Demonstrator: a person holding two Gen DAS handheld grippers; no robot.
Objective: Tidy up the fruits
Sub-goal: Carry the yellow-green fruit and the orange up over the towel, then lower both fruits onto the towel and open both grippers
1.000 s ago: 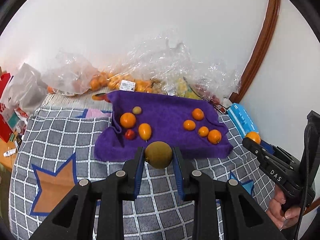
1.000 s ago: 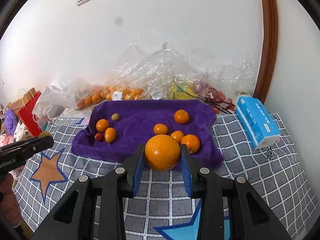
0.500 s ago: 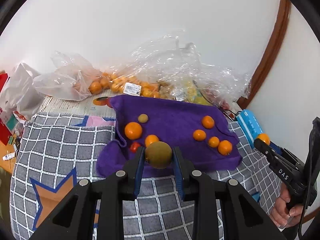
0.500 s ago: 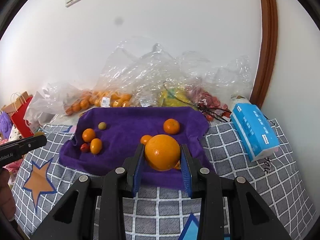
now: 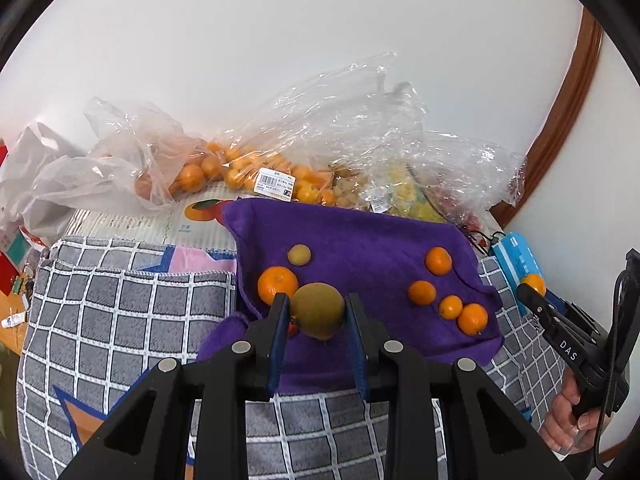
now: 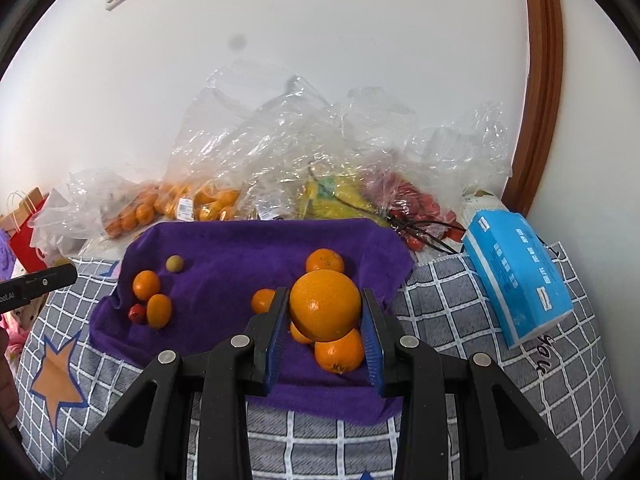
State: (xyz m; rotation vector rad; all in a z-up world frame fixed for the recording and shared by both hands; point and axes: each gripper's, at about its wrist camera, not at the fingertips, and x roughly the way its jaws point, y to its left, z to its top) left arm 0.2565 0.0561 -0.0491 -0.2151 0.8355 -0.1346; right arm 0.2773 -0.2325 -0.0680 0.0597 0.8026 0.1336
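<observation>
My left gripper (image 5: 318,312) is shut on a brown-green kiwi (image 5: 318,310) and holds it over the near left part of the purple towel (image 5: 360,236). My right gripper (image 6: 325,312) is shut on a large orange (image 6: 325,305) above the towel's (image 6: 232,256) near right part, over a group of small oranges (image 6: 339,352). On the towel's left lie an orange (image 6: 146,285), a small green fruit (image 6: 175,263), an oval orange fruit (image 6: 159,311) and a red fruit (image 6: 137,313). The right gripper also shows at the left view's right edge (image 5: 532,290).
Clear plastic bags of oranges (image 5: 192,176), yellow fruit (image 6: 332,200) and red fruit (image 6: 416,204) lie along the wall behind the towel. A blue tissue pack (image 6: 520,272) lies to the right. A grey checked cloth (image 6: 460,308) covers the surface. A red paper bag (image 6: 24,236) stands far left.
Both grippers have moved forward over the towel with their fruits still held. The kiwi now hides the oval and red fruits in the left view.
</observation>
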